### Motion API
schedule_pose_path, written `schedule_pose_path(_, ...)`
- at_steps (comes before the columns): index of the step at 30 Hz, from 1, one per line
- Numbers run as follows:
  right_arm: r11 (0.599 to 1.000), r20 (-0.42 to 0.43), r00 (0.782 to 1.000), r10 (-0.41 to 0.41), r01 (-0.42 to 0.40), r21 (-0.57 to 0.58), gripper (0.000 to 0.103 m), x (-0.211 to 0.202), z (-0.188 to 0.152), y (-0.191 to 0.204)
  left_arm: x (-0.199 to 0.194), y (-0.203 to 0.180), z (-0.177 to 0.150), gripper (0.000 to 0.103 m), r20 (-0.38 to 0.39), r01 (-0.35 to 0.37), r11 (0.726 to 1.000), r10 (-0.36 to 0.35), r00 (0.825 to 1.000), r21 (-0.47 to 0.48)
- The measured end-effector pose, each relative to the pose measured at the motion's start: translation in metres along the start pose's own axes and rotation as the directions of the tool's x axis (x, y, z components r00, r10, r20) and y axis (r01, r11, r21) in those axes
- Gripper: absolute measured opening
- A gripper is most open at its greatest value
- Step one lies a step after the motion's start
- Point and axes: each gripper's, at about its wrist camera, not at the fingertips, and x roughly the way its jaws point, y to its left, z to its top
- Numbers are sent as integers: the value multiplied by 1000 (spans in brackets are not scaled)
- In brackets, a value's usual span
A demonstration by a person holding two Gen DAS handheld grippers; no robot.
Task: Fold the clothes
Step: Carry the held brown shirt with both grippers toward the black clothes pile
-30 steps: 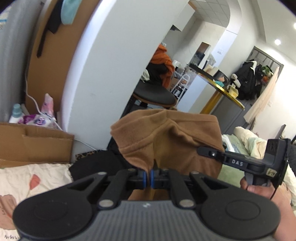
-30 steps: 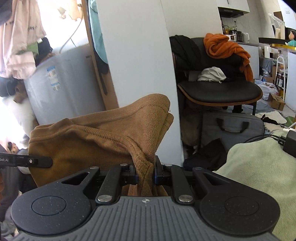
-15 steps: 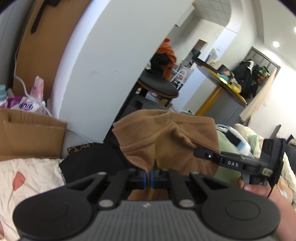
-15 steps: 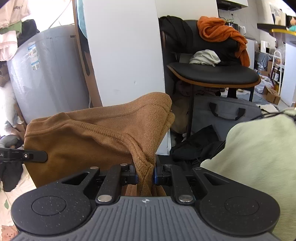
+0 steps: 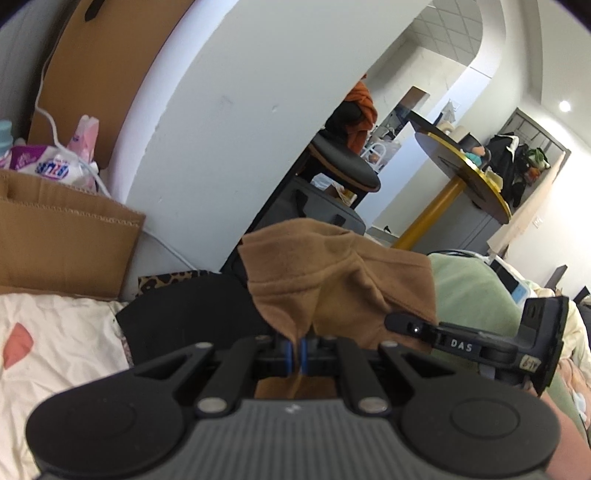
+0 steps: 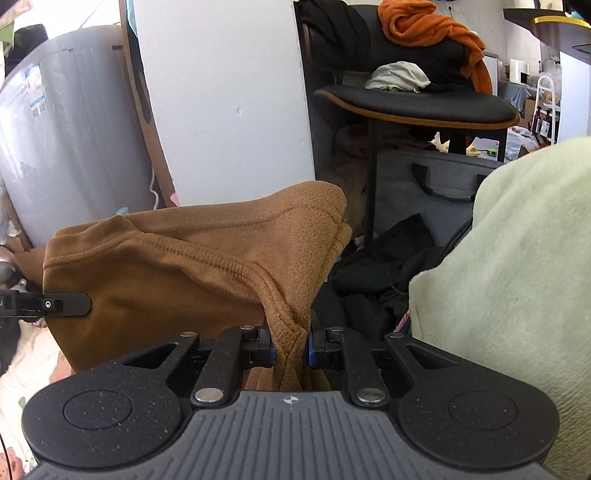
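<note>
We hold the brown garment [image 6: 177, 273] off the bed [image 5: 55, 339], each hand-held gripper clamped on a bunched edge: the left hand-held gripper [image 5: 295, 356] pinches a thin fold, the right hand-held gripper [image 6: 290, 349] a thicker wad. Gripped at two points, the cloth hangs stretched between them, likely so it can be laid flat for folding. Beyond lie a green blanket [image 6: 517, 266], a dark chair [image 6: 417, 103] and an orange garment [image 6: 428, 26].
</note>
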Motion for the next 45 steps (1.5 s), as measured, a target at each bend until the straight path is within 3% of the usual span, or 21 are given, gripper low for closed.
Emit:
schedule_pose_path(9, 999, -15, 999, -44, 44, -12, 14, 30, -12, -8, 36, 25, -9, 5, 5, -12, 998, 12, 1000, -59)
schedule_pose_path(26, 994, -101, 993, -65, 55, -94, 15, 123, 2, -15, 106, 80, 23, 4, -15, -118, 988, 117, 993, -98)
schedule_pose_path(37, 979, -222, 967, -126, 85, -186, 15, 203, 9, -16, 149, 121, 28, 4, -54, -200, 964, 194, 980, -175)
schedule_pose_path(45, 965, -297, 937, -184, 116, -233, 16, 267, 3, -15, 180, 149, 23, 4, -87, -276, 935, 263, 961, -222)
